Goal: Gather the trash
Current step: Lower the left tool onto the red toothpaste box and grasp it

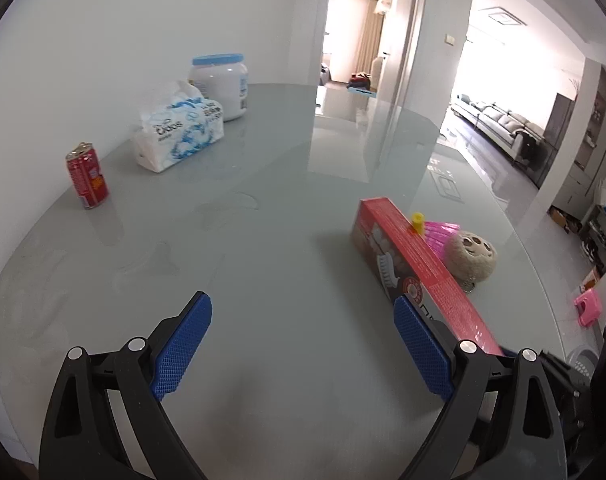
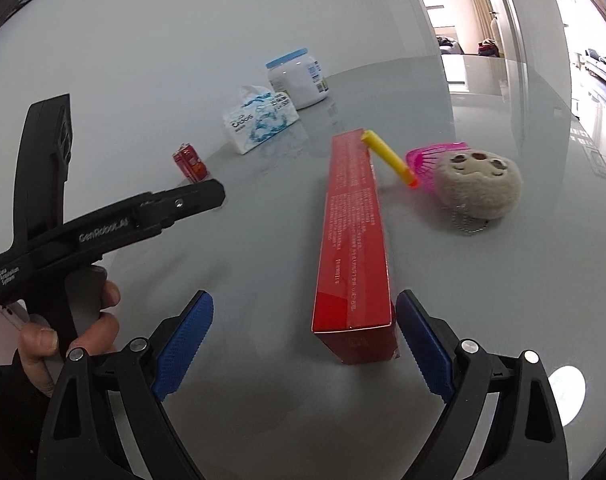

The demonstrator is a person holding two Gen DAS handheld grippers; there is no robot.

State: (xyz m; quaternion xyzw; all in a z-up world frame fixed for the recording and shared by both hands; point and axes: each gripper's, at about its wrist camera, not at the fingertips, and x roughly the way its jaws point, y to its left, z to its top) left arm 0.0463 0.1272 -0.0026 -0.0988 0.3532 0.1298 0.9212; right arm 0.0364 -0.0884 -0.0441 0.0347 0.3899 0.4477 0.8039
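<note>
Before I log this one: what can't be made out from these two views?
- Red box, left wrist view: near end hidden behind the left gripper.
- Pink scoop, both views: mostly covered by the plush toy and box.
- Trash bin: none identifiable in either view.
- Soda can: label too small to read.

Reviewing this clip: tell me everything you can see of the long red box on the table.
The long red box is a slim carton, apparently glossy cardboard, lying flat on the grey glass table. Its top face carries fine white print; the left wrist view shows a darker side panel with white picture elements. The near end looks closed and slightly scuffed. A yellow tube leans against its far end. The right gripper is open, its right finger close beside the near end; contact cannot be told. Nothing grips it.
</note>
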